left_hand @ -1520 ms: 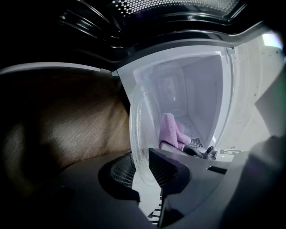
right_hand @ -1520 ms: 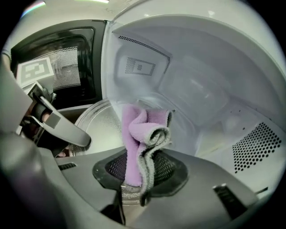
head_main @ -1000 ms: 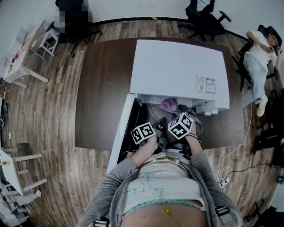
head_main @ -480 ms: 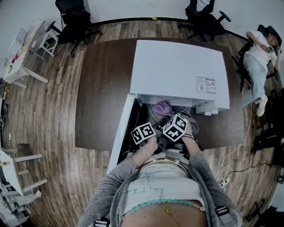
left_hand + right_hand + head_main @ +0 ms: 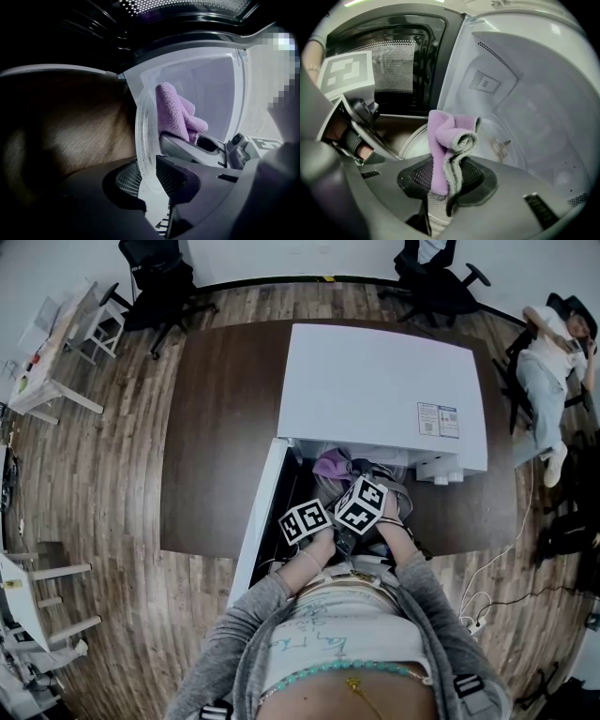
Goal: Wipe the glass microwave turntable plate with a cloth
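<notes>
Left gripper view is showing the left hand-held gripper pinching the glass turntable plate by its rim; the right hand-held gripper, pinching the purple cloth, could be pushing it loose.

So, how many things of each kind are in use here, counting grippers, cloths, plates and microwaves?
Grippers: 2 (left gripper, right gripper)
Purple cloth: 1
Glass turntable plate: 1
Microwave: 1
Total: 5
</notes>
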A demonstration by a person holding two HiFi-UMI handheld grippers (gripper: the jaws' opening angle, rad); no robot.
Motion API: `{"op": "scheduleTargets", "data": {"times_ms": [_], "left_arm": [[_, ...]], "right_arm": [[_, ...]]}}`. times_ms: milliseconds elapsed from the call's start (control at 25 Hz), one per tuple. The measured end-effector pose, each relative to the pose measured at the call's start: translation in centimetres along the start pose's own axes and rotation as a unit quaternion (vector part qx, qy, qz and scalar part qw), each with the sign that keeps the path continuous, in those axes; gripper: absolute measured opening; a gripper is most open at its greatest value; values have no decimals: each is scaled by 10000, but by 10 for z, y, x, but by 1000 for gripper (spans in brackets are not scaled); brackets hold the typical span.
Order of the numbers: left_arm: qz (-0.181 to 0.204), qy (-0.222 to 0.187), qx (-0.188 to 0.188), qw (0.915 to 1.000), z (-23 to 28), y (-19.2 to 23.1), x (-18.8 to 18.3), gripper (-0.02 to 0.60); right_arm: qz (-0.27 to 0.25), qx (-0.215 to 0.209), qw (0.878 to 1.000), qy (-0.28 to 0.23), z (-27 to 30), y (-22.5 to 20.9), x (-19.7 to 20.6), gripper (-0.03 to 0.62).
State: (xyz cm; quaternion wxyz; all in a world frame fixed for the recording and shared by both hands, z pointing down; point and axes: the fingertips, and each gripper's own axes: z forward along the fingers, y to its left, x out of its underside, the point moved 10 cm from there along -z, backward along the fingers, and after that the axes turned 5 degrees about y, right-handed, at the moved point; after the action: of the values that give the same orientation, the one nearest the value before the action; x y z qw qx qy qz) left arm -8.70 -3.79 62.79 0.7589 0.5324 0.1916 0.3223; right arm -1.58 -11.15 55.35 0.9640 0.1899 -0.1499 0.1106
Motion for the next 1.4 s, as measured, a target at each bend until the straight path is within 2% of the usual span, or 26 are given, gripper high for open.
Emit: {"op": "scheduleTargets", "data": {"times_ms": [200,600,1400], "left_arm": [[2,3,6,10000,0,0,0,77],[-1,-1,22,10000,0,0,-1,77],[60,-21,64,10000,0,0,-1,78]], "right_arm": [[-87,35,9999,-37,5,-5,-9,123],[53,134,9998,-149,11,-17,-18,123],[296,1039,9941,-11,22,-48,3,123]]}}
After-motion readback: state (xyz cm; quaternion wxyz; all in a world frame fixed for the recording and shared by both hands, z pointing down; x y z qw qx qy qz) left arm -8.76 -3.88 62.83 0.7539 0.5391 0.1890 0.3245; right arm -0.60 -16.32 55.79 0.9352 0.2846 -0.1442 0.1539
